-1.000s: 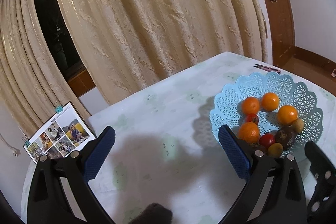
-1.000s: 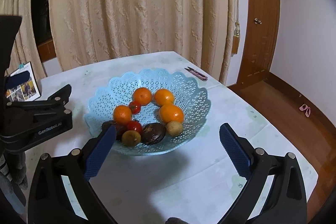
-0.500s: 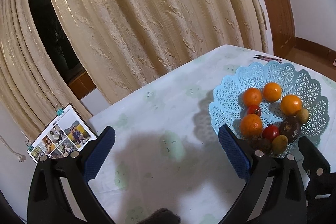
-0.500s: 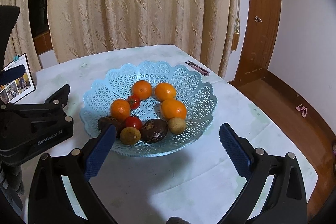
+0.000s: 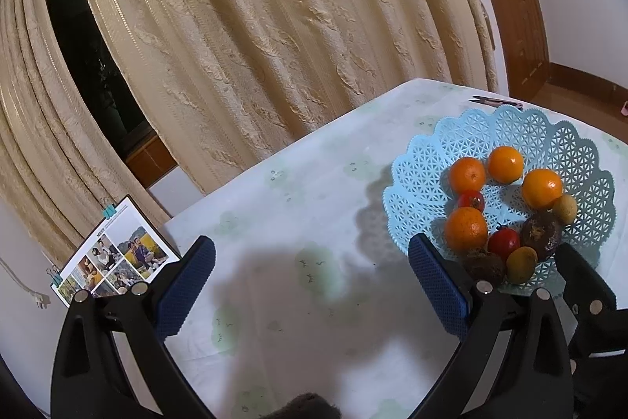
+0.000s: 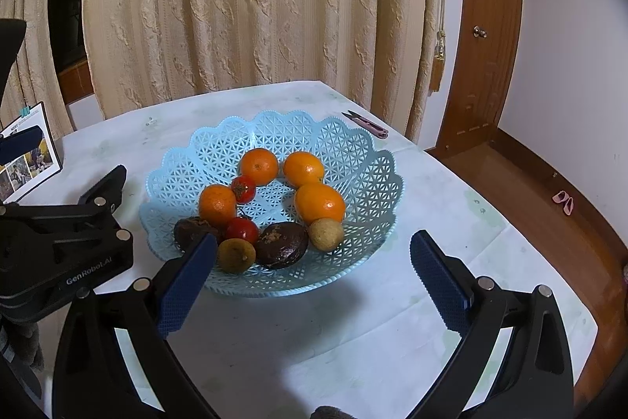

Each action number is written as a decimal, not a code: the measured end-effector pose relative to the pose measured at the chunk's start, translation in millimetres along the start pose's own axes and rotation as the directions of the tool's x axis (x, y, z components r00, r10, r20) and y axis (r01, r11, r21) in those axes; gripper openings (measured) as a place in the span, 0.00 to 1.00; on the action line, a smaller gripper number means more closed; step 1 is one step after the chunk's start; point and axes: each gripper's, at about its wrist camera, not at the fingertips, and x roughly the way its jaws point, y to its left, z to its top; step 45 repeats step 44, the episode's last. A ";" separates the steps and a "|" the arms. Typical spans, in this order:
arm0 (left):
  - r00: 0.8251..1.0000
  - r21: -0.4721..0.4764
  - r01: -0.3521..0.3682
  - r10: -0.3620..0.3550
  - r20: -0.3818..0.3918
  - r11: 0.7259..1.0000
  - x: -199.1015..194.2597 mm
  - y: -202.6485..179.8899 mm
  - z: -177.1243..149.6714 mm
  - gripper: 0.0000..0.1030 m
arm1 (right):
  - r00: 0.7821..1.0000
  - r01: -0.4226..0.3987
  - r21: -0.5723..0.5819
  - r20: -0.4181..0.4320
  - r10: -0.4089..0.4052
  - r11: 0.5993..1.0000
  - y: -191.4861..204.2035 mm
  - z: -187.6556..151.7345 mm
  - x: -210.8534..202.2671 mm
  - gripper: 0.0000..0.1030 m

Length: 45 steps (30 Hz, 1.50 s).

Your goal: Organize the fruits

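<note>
Left gripper (image 5: pixel 312 279) wide open, empty, above tablecloth (image 5: pixel 298 214); right gripper (image 6: pixel 312 273) wide open, empty, near blue fruit basket (image 6: pixel 353 148).

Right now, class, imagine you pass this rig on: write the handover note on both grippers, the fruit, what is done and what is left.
Left gripper: open, empty, above bare tablecloth beside the basket.
Right gripper: open, empty, facing the basket.
Blue basket holds all visible fruit: four oranges, two tomatoes, two dark fruits, two small yellowish ones.
Done: no fruit gripped or lying outside the basket.
Left: the sorting itself.
</note>
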 end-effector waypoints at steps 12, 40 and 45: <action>1.000 0.004 0.000 0.000 0.001 1.000 -0.9 -1.2 0.4 0.95 | 1.000 0.010 0.000 0.000 -0.010 1.000 -1.3 0.2 1.1 0.97; 1.000 0.015 0.011 -0.012 0.021 1.000 -8.5 -6.0 2.1 0.95 | 1.000 0.029 0.017 -0.001 -0.029 0.999 -5.8 -1.4 2.4 0.97; 1.000 0.011 0.008 -0.008 0.015 1.000 -7.6 -5.8 2.9 0.95 | 1.000 0.031 0.018 0.000 -0.031 0.999 -6.6 -1.1 2.0 0.97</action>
